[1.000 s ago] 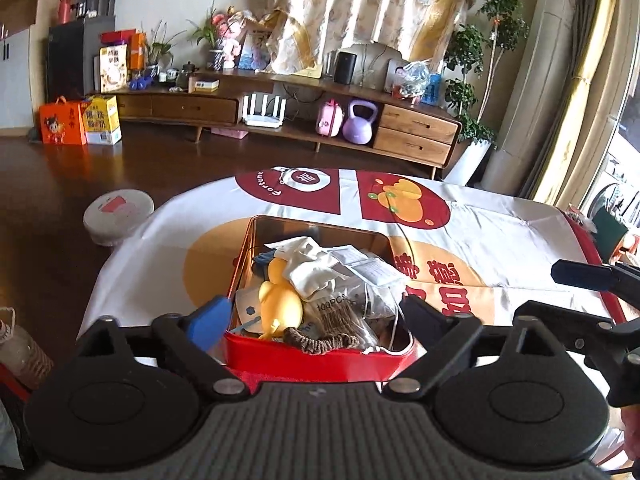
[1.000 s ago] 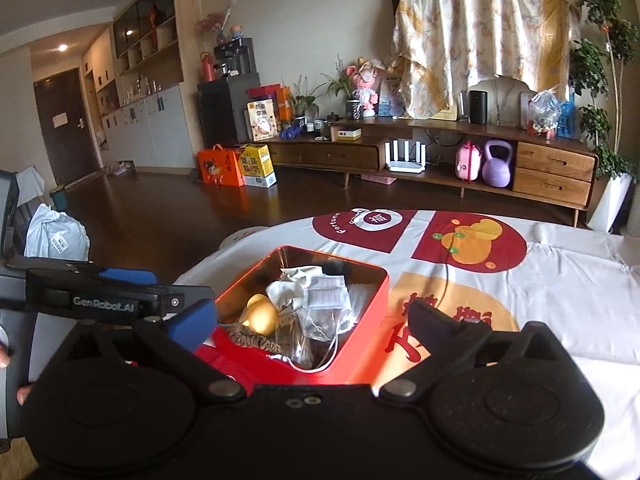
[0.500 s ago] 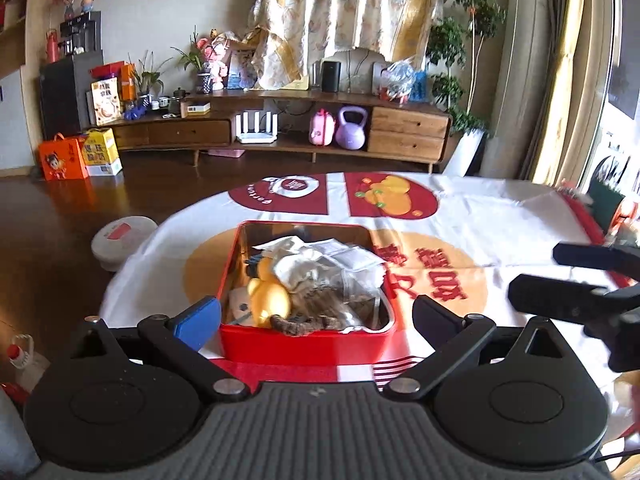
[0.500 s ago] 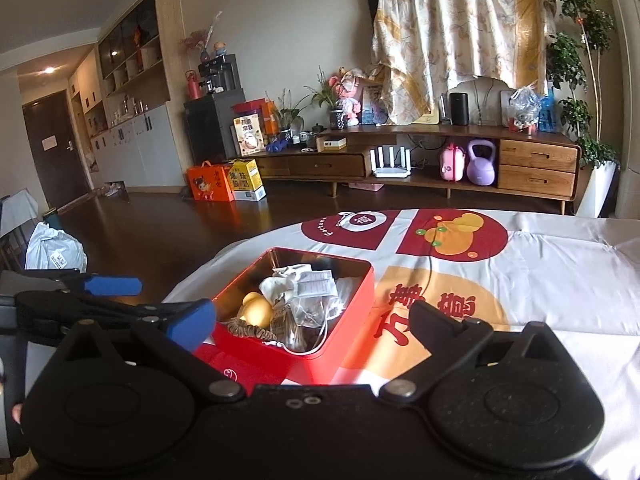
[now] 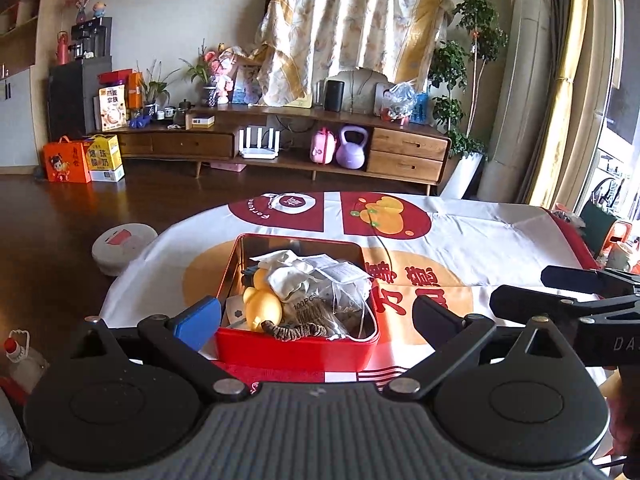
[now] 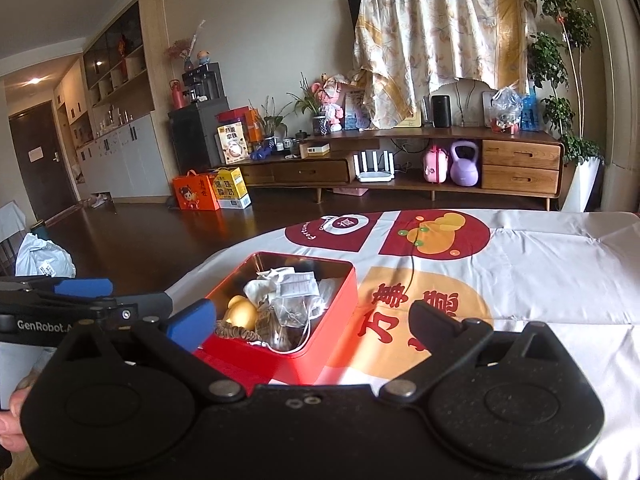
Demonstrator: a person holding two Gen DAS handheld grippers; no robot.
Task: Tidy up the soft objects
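A red tin (image 5: 296, 350) is seen low in the centre of the left wrist view, resting on a printed tablecloth (image 5: 500, 240); in the right wrist view the same tin (image 6: 320, 320) sits lower left of centre. It is filled with soft things: a yellow toy (image 5: 262, 308), a crumpled white cloth (image 5: 288, 278), clear plastic bags (image 5: 332, 304) and a brown braided hair tie (image 5: 298, 330) lying along the near wall. No soft item is seen loose on the tablecloth.

The step in hand is judged to be either the very start or the close of the sorting, since everything visible lies inside the tin and nothing is carried. Which of the two it is cannot be told. If items are to be taken out, a reach forward and down over the near rim is called for, with one item singled out from the tangle; the hair tie and the yellow toy appear easiest to reach.

The left gripper (image 5: 316, 316) is held wide apart, its blue-tipped finger and its black finger level with the two near corners of the tin, and nothing is gripped or visibly touched. The right gripper (image 6: 310, 320) is likewise spread wide and empty, held short of the tin, whose near right corner shows between its fingers. Each gripper is also seen from the side at the edge of the other's view.
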